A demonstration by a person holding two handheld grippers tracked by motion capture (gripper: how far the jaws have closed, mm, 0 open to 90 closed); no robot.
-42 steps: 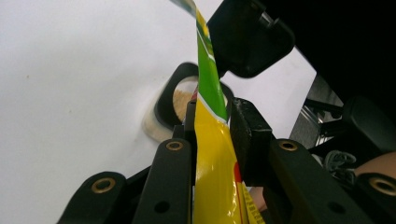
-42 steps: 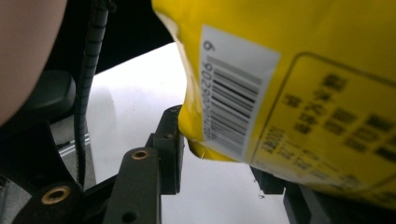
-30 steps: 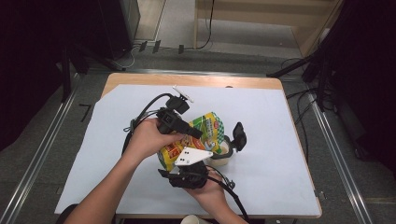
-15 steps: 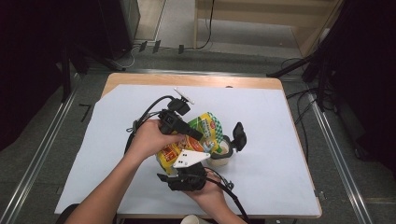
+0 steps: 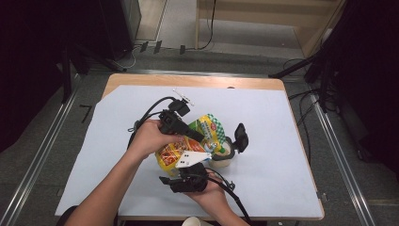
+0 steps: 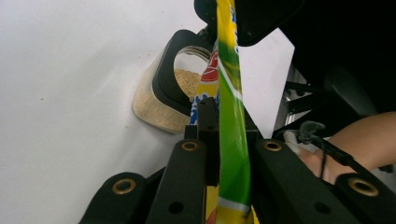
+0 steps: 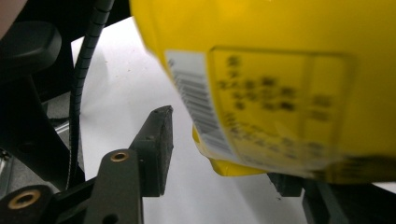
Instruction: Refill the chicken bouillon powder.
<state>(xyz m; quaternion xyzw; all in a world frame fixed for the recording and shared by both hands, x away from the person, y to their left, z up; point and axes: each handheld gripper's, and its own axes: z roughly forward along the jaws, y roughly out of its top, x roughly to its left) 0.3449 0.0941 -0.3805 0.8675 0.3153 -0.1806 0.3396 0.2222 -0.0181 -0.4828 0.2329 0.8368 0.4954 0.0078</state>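
The left gripper [image 5: 200, 137] is clamped on a colourful snack bag [image 5: 188, 143], which the person holds above the middle of the table [image 5: 282, 141]. In the left gripper view the 2 black jaws press from both sides on the thin green and yellow edge of the bag [image 6: 231, 107], and the bag stands upright between them.

The right gripper [image 5: 188, 176] sits lower, nearer to the person, under the bottom part of the bag. Its jaws have just been opening. In the right gripper view they stand apart: 1 pad [image 7: 156, 149] is free on the left, away from the yellow back side of the bag [image 7: 289, 84], and the other jaw is mostly hidden behind the bag. The bottom corner of the bag hangs between the 2 jaws, but I cannot see any pad pressing on it.

Just beside the bag, on the right side in the high view, a small clear jar [image 5: 225, 151] with beige grains stands on the white table cover. A black piece [image 5: 241, 136] sits at the jar, and in the left gripper view a black ring [image 6: 170, 74] lies against the jar [image 6: 159, 100].
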